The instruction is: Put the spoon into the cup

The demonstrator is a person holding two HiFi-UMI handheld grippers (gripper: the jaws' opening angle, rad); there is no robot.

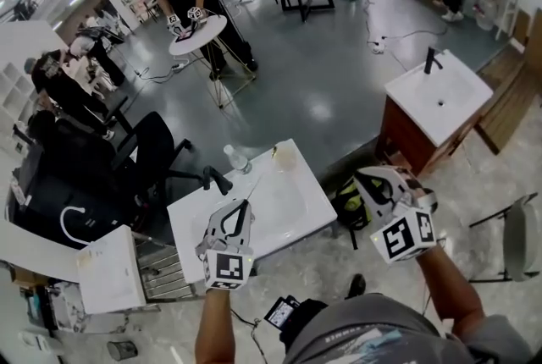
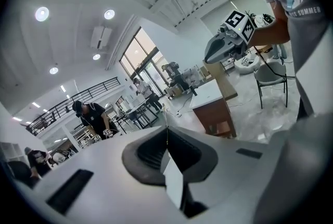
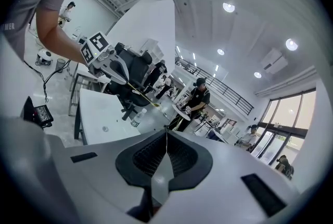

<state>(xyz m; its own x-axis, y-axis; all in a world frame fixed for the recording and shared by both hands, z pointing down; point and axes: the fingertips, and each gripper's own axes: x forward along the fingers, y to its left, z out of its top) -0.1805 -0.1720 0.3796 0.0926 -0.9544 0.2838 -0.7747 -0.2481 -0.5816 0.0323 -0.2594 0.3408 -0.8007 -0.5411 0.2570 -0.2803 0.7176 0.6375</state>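
Observation:
A thin spoon (image 1: 253,184) sticks out forward from my left gripper (image 1: 243,206), which is shut on its handle above the white table (image 1: 292,214). In the right gripper view the spoon (image 3: 140,95) shows as a gold rod slanting down from the left gripper (image 3: 125,79). In the left gripper view only a fine line of spoon (image 2: 167,125) rises from the shut jaws (image 2: 166,138). A pale cup (image 1: 284,156) stands upright at the table's far edge, beyond the spoon's tip. My right gripper (image 1: 359,179) hangs off the table's right side, shut with nothing in it (image 3: 166,135).
A clear water bottle (image 1: 238,159) stands left of the cup, and a black faucet (image 1: 217,179) rises near it. A dark office chair (image 1: 152,155) is left of the table. A second sink cabinet (image 1: 436,100) stands at the right. Other people work further back.

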